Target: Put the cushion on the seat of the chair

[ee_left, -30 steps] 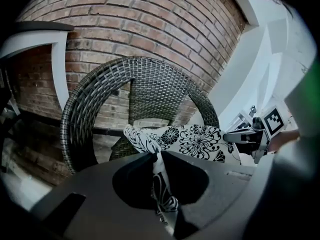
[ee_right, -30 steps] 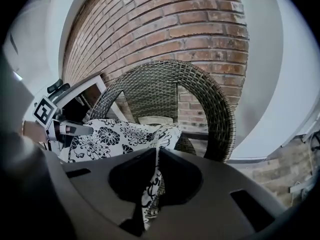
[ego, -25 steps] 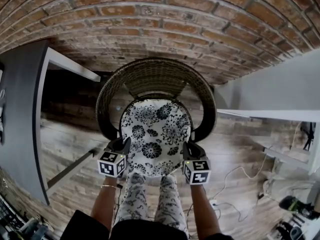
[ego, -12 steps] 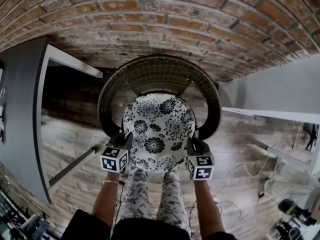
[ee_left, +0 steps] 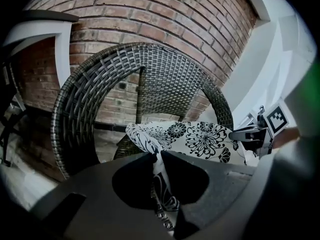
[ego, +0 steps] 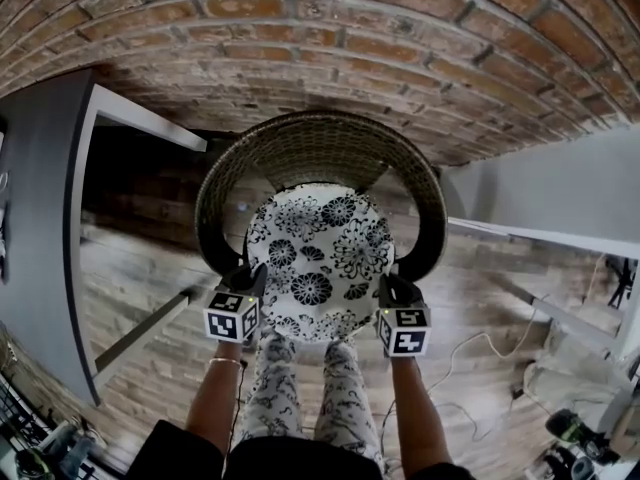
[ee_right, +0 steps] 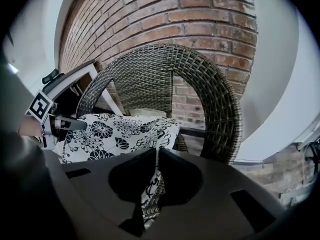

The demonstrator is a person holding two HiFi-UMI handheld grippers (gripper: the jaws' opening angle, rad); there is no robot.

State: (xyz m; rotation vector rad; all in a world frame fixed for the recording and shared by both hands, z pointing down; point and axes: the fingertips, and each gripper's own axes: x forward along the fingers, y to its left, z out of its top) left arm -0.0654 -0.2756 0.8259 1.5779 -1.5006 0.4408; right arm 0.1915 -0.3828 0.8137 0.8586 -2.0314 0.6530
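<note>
A brick wall [ego: 320,58] backs a round wicker chair [ego: 310,153] on a plank floor [ego: 140,298]. A person stands before it and holds a black-and-white floral cushion [ego: 318,263] level over the chair's seat [ee_left: 121,150], inside the curve of the backrest. No view shows whether its underside is touching the weave.

The left gripper [ego: 248,280] has the cushion's near-left rim between its jaws, which are just opening, though the fabric looks pinched between them. The right gripper [ego: 388,290] is clamped on the near-right rim, its jaws drawn close on the cloth.

The pad appears light and soft. Its edge folds thin where it is nipped, and the far side sags a little. Opposite points on the rim look the sensible hold, keeping it spread flat. A single grip would likely let it flop.
</note>
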